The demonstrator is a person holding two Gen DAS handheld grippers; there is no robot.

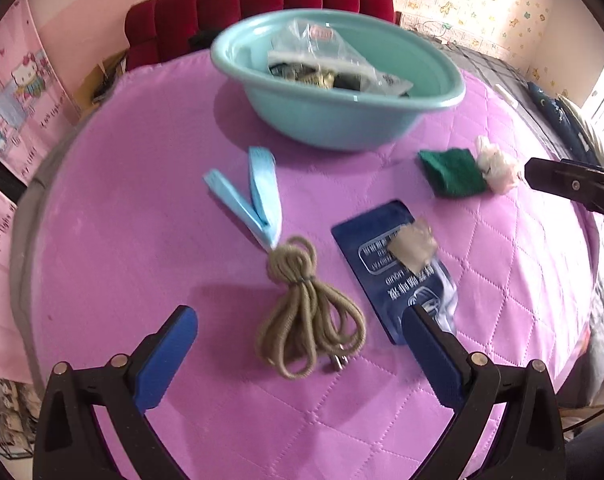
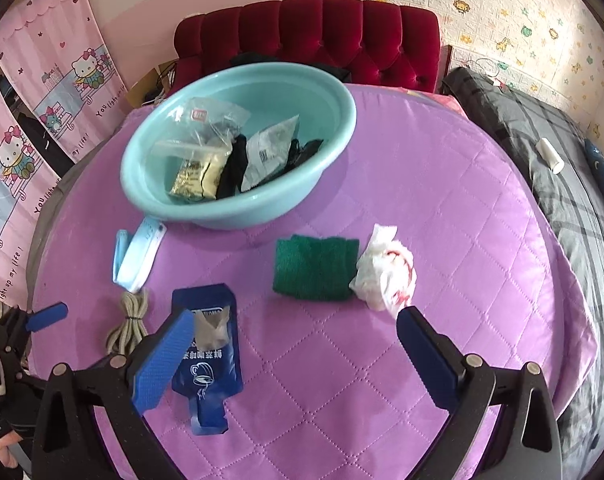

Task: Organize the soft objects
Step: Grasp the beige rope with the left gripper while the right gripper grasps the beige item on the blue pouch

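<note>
The left claw (image 1: 300, 328), fingers spread wide and empty, straddles the bundled tan cord (image 1: 305, 312), which lies just ahead on the purple quilted bed cover (image 1: 142, 200). The cord looks limp and light, best pinched at its banded waist; its long axis runs straight away from the claw. The right claw (image 2: 296, 338) gapes empty too.

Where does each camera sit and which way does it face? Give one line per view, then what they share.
Left wrist: on the left tool, facing the coiled cord; right tool tip at far right.
Right wrist: on the right tool, facing the green cloth; left tool and a hand at far left.
Shared: teal basin, blue pouch.
</note>
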